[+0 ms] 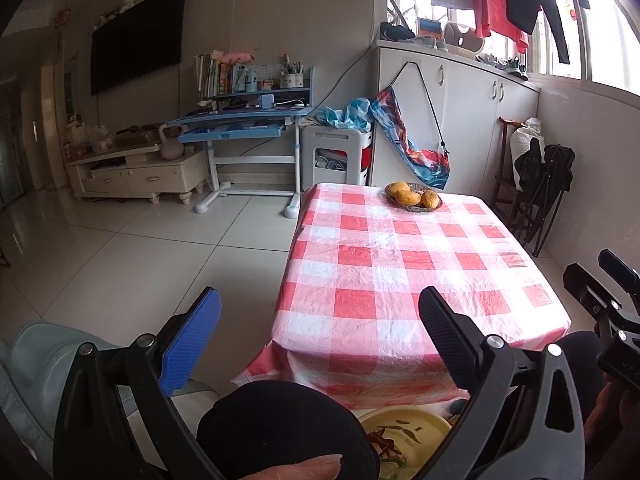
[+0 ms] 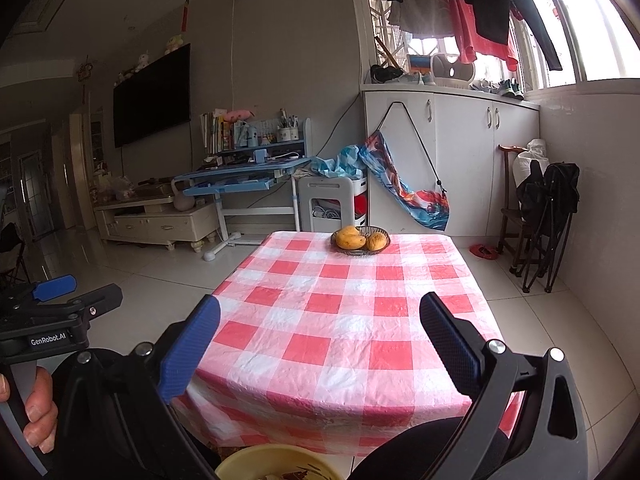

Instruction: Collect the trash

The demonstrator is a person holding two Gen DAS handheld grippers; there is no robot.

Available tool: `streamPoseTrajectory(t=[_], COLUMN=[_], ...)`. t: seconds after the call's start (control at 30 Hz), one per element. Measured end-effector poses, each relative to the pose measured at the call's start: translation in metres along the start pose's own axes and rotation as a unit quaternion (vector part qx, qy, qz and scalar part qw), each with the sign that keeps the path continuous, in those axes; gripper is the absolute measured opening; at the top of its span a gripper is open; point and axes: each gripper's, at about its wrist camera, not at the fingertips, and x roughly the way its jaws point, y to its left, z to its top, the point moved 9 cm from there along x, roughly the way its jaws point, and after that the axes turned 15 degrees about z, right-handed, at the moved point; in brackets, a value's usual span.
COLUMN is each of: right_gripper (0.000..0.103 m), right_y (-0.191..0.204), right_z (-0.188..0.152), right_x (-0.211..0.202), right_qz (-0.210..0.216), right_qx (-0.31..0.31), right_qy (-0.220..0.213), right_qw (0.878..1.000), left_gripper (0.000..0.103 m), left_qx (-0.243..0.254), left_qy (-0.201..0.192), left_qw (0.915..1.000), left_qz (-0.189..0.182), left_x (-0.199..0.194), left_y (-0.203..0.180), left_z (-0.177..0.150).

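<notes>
The left tool (image 1: pixel 320 308) is held low in front of the near edge of the desk (image 1: pixel 400 280), its two fingers spread wide with nothing between them; one pad is blue (image 1: pixel 192 344), the other black (image 1: pixel 448 340). The right tool (image 2: pixel 320 314) sits in the same released pose, fingers parted and empty, pointing along the length of the desk toward the far end.

The desk is covered by a red-and-white checked cloth whose near edge hangs down toward the person's lap. Its long axis runs away from both cameras. At the far end stands a shallow woven basket (image 1: pixel 416 208) holding yellow mangoes (image 1: pixel 408 197) (three can be made out in the left wrist view, lying on their sides with their long axes roughly across the desk).

Below the desk's near edge, between the person's dark-clothed knees (image 1: pixel 280 424), sits a round yellow bin (image 1: pixel 408 428) with a leaf-like print inside; its open mouth faces up. Some scraps seem to lie in it, though what they are cannot be told. It shows again at the bottom edge of the right wrist view.

In the right wrist view, the left tool's body appears at the far left, gripped by a hand (image 2: pixel 38 412). The white tiled floor (image 1: pixel 140 260) spreads to the left of the desk.
</notes>
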Motion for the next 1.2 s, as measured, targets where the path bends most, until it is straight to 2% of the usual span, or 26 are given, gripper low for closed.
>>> streamPoseTrajectory(t=[0.5,0.63,0.73,0.97,1.03,1.2], right_gripper=[0.096,0.096,0.096,0.096,0.096,0.096], right_y=[0.007,0.007,0.007,0.006,0.007,0.008], right_z=[-0.003,-0.003,-0.003,-0.004,-0.004,-0.005], right_x=[0.003,0.003,0.003,0.002,0.002,0.003], right_qz=[-0.003,-0.004,-0.003,-0.004,-0.005,-0.011], right_qx=[-0.007,-0.007,-0.005,-0.003,-0.004,-0.010], right_qy=[0.011,0.012,0.011,0.010,0.011,0.013], right_qw=[1.000,1.000,1.000,1.000,1.000,1.000], left_gripper=[0.095,0.095,0.095,0.095,0.095,0.095], left_qx=[-0.023,-0.017,-0.019,0.024,0.035,0.021], left_qy=[0.008,-0.001,-0.026,-0.035,-0.021,0.017], left_qw=[0.9997,0.9998,0.9994,0.9991,0.9992,0.9996], left_qz=[-0.007,-0.010,-0.014,0.008,0.001,-0.002], left_x=[0.004,0.001,-0.005,-0.014,-0.010,0.008], left_y=[0.005,0.002,0.003,0.008,0.007,0.010], left_z=[0.001,0.002,0.004,0.012,0.011,-0.001])
